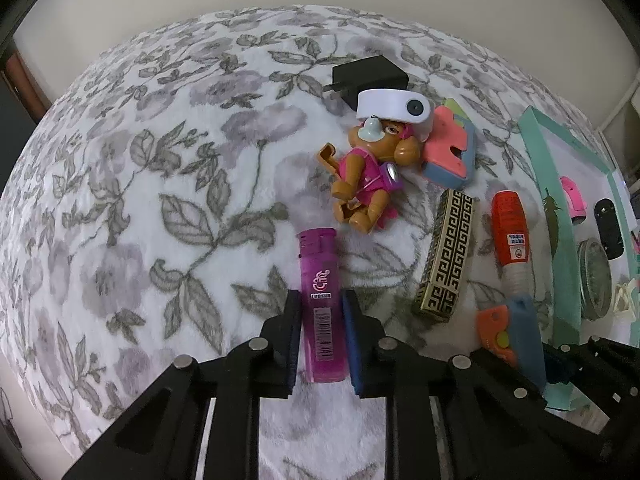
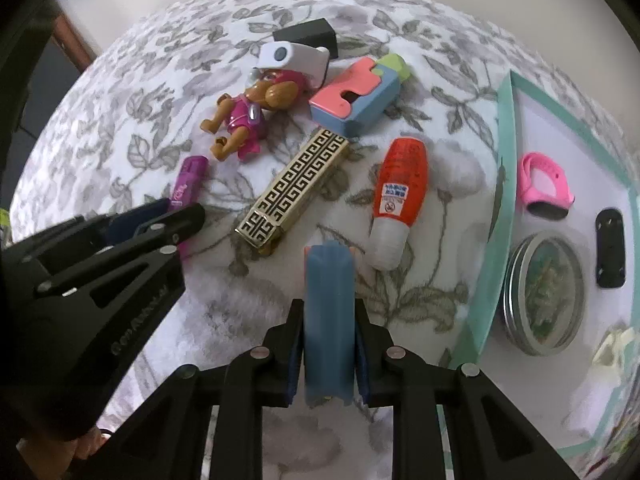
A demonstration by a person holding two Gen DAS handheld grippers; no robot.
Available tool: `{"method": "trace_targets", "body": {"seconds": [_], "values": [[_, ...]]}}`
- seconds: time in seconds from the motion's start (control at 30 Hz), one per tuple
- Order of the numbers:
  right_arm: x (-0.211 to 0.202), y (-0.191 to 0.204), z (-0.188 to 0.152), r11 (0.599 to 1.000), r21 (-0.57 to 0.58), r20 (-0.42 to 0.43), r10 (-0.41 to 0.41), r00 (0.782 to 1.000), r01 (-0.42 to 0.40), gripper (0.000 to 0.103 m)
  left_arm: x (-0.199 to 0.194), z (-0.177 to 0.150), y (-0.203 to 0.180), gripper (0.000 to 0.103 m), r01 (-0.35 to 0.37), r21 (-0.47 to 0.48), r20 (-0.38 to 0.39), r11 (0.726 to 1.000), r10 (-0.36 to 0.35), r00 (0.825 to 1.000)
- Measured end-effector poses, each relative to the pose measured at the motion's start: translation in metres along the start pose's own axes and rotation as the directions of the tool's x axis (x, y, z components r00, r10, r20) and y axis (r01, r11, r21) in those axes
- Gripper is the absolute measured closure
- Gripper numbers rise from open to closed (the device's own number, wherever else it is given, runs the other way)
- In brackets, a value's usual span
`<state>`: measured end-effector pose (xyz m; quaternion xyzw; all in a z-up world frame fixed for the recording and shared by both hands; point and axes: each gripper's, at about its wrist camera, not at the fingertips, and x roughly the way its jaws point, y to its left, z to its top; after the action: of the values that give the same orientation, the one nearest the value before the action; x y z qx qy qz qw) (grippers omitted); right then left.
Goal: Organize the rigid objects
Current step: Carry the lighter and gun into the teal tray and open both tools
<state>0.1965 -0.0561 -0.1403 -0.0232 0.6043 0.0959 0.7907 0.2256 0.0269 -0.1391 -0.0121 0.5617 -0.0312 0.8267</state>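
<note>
Lighter [image 1: 322, 304], purple, flat on blanket [image 1: 160, 200] w/ left gripper [image 1: 320, 320] fingers straddling it, prob. just closing, not lifted. Right gripper [image 2: 329, 320] clamped on blue block [image 2: 329, 312], raised beside teal tray [image 2: 505, 160], likely bound for it

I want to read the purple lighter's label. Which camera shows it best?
The left wrist view: the purple lighter lies full length, label up. The right wrist view shows only its far end behind the left gripper.

Purple lighter [image 1: 322, 304] and blue block [image 2: 329, 320] each sit between jaws.
</note>
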Motion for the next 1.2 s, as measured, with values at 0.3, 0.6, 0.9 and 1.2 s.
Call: {"method": "trace_targets", "body": {"seconds": [0.3,0.6,0.9,1.2], "values": [[-0.012,-0.028,-0.001,0.975,0.134,0.025,0.176,0.984,-0.178,0.08,-0.025,0.002,0.023,0.083,0.087,-0.114,0.012,0.99,-0.087,0.996],[-0.076,-0.064,0.01,0.951,0.214,0.242,0.17,0.955,-0.223,0.08,-0.096,0.036,-0.002,0.083,0.152,-0.088,0.175,0.984,-0.135,0.975],[-0.143,-0.132,0.011,0.926,0.371,0.402,-0.09,0.911,-0.073,0.08,-0.136,0.063,-0.091,0.083,0.23,0.043,0.254,0.972,-0.233,0.939],[-0.181,-0.216,-0.012,0.832,0.555,0.434,-0.295,0.851,0.006,0.08,-0.135,0.068,-0.17,0.083,0.26,0.169,0.243,0.951,-0.296,0.924]]}}
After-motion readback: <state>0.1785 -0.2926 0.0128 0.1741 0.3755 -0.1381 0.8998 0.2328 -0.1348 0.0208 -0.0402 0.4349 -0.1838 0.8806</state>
